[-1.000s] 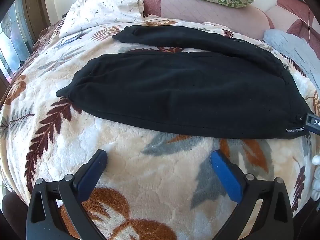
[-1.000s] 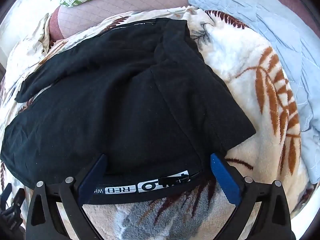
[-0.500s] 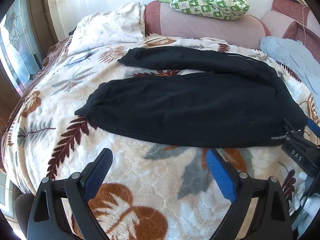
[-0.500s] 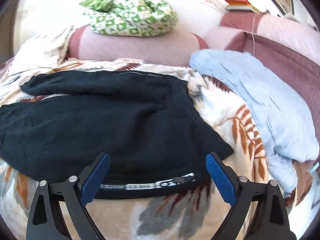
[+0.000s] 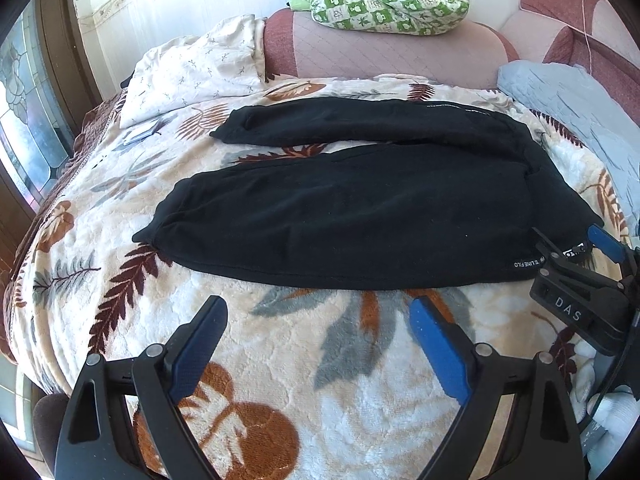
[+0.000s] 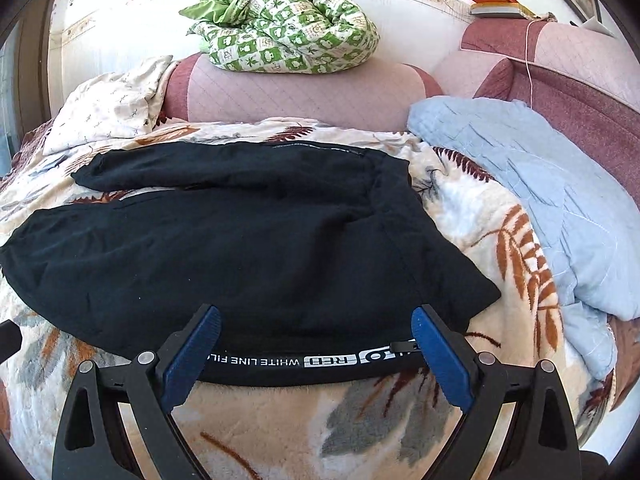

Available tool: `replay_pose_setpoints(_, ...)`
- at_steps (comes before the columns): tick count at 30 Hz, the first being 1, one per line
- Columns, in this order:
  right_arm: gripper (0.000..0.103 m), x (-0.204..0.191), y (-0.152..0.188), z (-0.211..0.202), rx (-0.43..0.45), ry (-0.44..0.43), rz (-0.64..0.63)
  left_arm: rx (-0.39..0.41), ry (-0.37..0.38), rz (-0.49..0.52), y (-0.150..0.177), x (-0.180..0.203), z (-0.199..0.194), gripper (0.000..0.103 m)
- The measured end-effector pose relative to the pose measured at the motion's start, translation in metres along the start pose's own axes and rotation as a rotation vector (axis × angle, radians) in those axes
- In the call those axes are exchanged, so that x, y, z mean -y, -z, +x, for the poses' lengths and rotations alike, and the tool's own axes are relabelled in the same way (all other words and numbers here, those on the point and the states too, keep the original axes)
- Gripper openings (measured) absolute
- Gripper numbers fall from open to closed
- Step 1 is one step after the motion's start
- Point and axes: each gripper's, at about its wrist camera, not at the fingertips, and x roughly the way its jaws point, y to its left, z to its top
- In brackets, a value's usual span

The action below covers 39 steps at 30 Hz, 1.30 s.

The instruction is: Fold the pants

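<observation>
Black pants [image 5: 360,216] lie flat on a leaf-patterned blanket [image 5: 280,360], legs spread apart and pointing left, waistband at the right. My left gripper [image 5: 316,320] is open and empty over the blanket, just short of the near leg's edge. My right gripper [image 6: 316,328] is open, its blue fingertips [image 6: 428,324] over the near edge of the waist end, by the white-lettered band [image 6: 320,360]. The pants [image 6: 240,248] fill the middle of the right wrist view. The right gripper also shows at the right edge of the left wrist view [image 5: 576,252].
A light blue quilt [image 6: 540,200] lies right of the pants. A green patterned blanket [image 6: 280,36] sits on the pink sofa back [image 6: 300,92] behind. A white pillow [image 5: 192,72] lies at the far left. A window is at the left edge.
Both grippers have pulled back and tilted up from the pants. The pants look smaller and more of the sofa and wall shows. Both stayed open.
</observation>
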Motion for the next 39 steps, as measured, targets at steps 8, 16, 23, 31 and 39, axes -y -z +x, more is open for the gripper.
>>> replay_pose_setpoints(8,0.098,0.002,0.002,0.001,-0.009,0.002,0.014,0.004,0.000,-0.004,0.003,-0.001,-0.001,0.092)
replay_pose_setpoints(16,0.099,0.003,0.003,0.002,-0.011,0.001,0.016,-0.008,0.003,-0.010,0.006,-0.002,0.004,0.092)
replay_pose_setpoints(23,0.099,0.004,0.004,0.006,-0.020,0.001,0.012,-0.023,0.008,-0.014,0.007,-0.003,0.010,0.092)
replay_pose_setpoints(31,0.099,0.000,0.005,0.006,-0.019,0.011,-0.001,-0.033,0.017,-0.026,0.008,-0.008,0.015,0.092)
replay_pose_setpoints(39,0.099,0.001,-0.008,-0.012,0.010,0.024,-0.014,-0.008,0.056,-0.035,-0.004,-0.017,0.012,0.092)
